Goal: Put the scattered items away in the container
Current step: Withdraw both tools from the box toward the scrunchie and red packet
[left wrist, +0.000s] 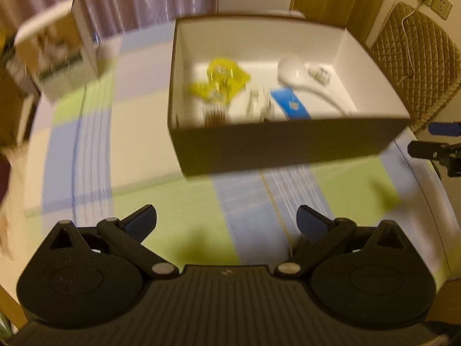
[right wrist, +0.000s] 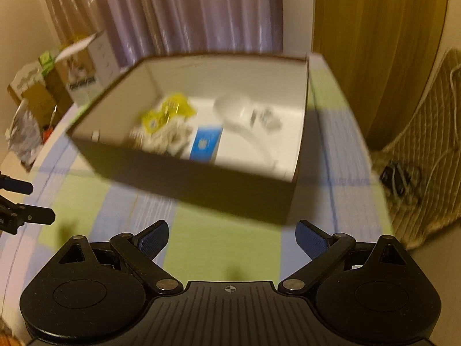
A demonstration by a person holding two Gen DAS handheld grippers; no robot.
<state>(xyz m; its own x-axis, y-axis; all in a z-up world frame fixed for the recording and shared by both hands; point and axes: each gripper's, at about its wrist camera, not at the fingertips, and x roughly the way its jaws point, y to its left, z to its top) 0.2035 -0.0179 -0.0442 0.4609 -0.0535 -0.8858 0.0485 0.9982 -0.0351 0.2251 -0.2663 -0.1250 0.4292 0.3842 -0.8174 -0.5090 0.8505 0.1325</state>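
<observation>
Inside the box (left wrist: 288, 150) lie the spoon (left wrist: 291, 70), yellow bits (left wrist: 222, 79) and blue packet (left wrist: 291, 103); the desk (left wrist: 178, 207) looks cleared, so both grippers' (left wrist: 226, 219) (right wrist: 232, 238) fingers hang wide open and empty, tidying seemingly finished.

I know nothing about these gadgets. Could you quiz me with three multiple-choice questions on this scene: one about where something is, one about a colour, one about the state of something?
1. Where is the white spoon?
A. On the cloth in front of the box
B. Inside the box
C. Held by the left gripper

2. What colour are the gripper's fingers?
A. Blue
B. Red
C. Yellow

3. What state is the right gripper in?
A. Shut on the spoon
B. Shut on nothing
C. Open and empty

Answers:
1. B: the spoon lies on the box's white floor, beside a blue card and yellow packet.
2. A: the fingers' inner faces are blue in both wrist views.
3. C: its fingers stand wide apart over the checked cloth with nothing between them; the left gripper looks the same.
</observation>
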